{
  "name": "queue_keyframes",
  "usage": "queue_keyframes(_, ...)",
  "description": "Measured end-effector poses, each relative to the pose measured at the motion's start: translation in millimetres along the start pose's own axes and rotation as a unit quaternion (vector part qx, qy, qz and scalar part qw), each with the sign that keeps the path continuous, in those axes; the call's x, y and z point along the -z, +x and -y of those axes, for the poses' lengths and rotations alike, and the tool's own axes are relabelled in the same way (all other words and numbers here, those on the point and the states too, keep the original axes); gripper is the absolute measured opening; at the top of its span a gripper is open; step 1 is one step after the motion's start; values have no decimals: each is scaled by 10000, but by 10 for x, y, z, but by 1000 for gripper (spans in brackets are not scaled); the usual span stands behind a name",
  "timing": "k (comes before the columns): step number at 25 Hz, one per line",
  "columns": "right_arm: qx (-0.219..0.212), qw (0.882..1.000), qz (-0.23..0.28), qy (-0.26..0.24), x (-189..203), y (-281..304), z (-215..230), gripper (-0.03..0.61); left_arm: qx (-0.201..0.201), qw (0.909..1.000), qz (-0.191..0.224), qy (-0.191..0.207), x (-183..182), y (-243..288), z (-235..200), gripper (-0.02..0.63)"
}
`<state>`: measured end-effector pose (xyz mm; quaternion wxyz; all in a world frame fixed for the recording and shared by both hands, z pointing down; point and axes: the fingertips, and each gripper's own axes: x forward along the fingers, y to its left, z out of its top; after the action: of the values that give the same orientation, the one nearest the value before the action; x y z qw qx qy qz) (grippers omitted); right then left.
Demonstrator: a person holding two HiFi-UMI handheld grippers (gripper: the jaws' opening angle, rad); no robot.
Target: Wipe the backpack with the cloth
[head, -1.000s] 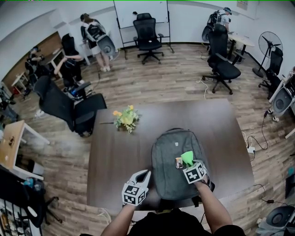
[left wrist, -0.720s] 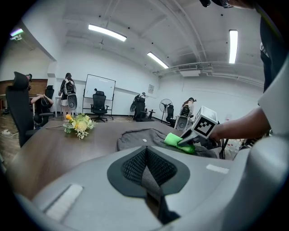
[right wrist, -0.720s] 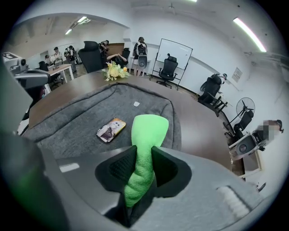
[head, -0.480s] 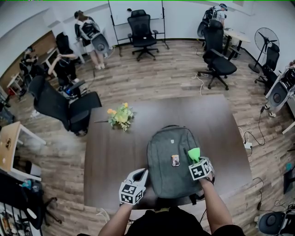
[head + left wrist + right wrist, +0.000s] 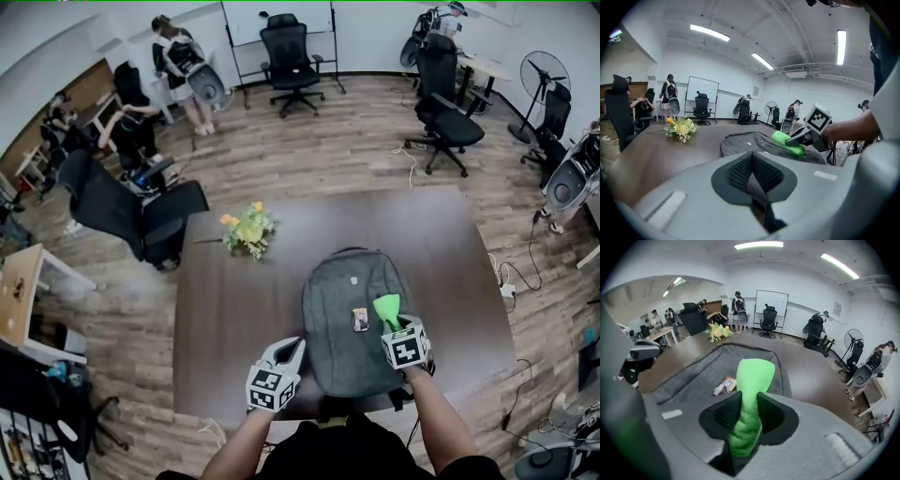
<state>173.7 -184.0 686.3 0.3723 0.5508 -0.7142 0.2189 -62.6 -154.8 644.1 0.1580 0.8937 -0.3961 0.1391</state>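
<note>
An open office workroom is showing: black mesh swivel chairs (image 5: 286,52) are standing about the wood-plank floor (image 5: 328,159) beyond the far edge of a dark brown rectangular table (image 5: 234,319). A white wheeled whiteboard (image 5: 277,17) is standing at the far wall (image 5: 375,33), light wooden desks (image 5: 19,291) are lining the floor's left edge, and long fluorescent strips (image 5: 710,33) are glowing overhead.

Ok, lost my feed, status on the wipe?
Right gripper shut on green cloth, over grey backpack. Left gripper shut, empty. Small tag beside cloth.

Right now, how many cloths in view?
1. The green cloth is clamped in the right tongs, over the backpack's right half. None seen elsewhere; more could hide under the backpack.
</note>
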Motion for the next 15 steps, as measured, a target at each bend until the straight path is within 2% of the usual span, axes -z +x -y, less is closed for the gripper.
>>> queue_keyframes(6,-674,9975,202,6,-161,-149,-627,103,-105,9999,12,-23,-1,-108,-87,20)
queue_keyframes(15,-1511,9876,201,386,-130,-235,-1347,103,-149,9998,-25,-102,116,-279,-127,20)
